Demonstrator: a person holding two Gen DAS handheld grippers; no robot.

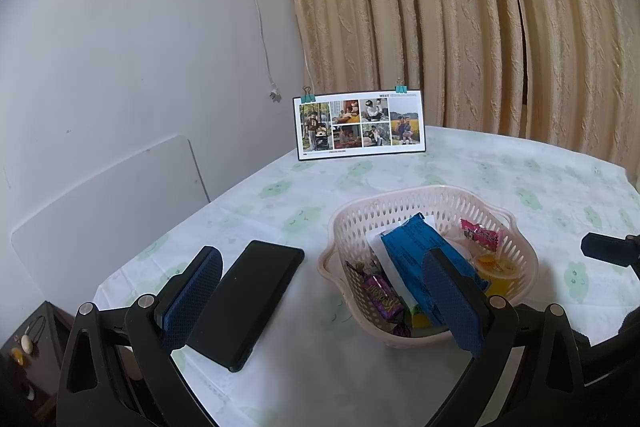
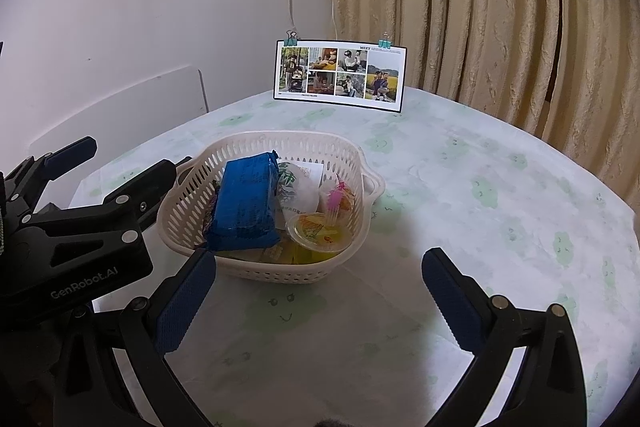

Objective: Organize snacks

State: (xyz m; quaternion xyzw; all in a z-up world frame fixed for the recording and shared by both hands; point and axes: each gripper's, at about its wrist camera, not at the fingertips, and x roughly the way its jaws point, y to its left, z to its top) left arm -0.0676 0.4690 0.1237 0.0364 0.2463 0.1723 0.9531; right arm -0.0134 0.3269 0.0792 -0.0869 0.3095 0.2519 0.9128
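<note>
Perforated plastic basket [image 2: 280, 147], scalloped rim, sits on the patterned tablecloth [image 2: 480, 187] holding a crinkled blue packet [image 2: 244, 203] and jelly cup [image 2: 320, 231]. Left gripper [image 1: 324, 291] and right gripper [image 2: 318, 291] gape wide, empty, just before it.

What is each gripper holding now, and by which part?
Nothing. The left gripper and the right gripper are both open and empty; the snacks lie in the basket.

The surface [image 2: 460, 187] is covered by a pale cloth printed with green cloud faces. On it rest a pink slotted basket [image 2: 188, 203] of snacks, a black phone [image 1: 248, 303] beside the basket, and a photo card [image 2: 340, 75] upright at the far edge.
</note>
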